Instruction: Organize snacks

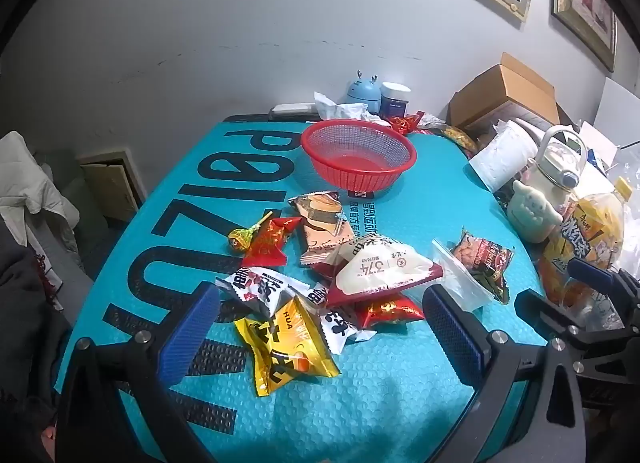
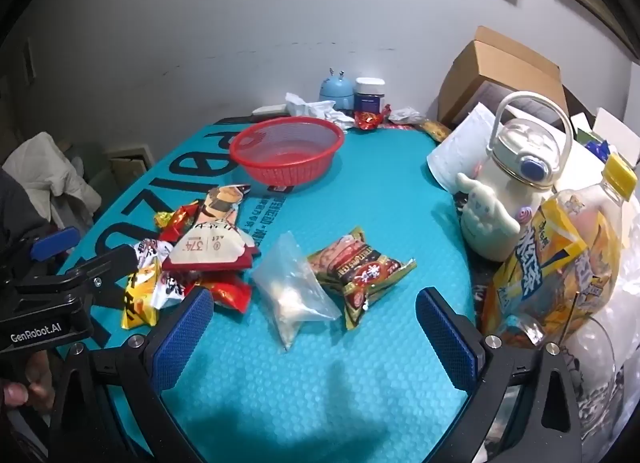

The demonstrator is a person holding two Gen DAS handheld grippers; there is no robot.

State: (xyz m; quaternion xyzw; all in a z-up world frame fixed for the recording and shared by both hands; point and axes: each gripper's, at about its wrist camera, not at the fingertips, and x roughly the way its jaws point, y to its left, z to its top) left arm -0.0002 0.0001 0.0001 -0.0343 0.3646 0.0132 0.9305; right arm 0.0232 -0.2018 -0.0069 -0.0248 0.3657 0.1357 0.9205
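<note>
Teal bubble-mat worktop (image 1: 400, 383): heaped snack packets (image 1: 320, 283) lie just ahead of the left gripper (image 1: 320, 327), nearer than the right gripper (image 2: 316, 327); both jaws wide open, empty; red mesh basket (image 1: 358, 155) beyond.

The white wedge-shaped packet (image 1: 380, 269) in the middle of the pile reads "374". The yellow packet (image 1: 286, 347) at lower centre carries "HUA". In the right wrist view, the black body of the left tongs (image 2: 36, 333) at the lower left edge says "GenRobot.AI". Big black letters cross the teal mat (image 1: 360, 403), not clearly readable.
</note>
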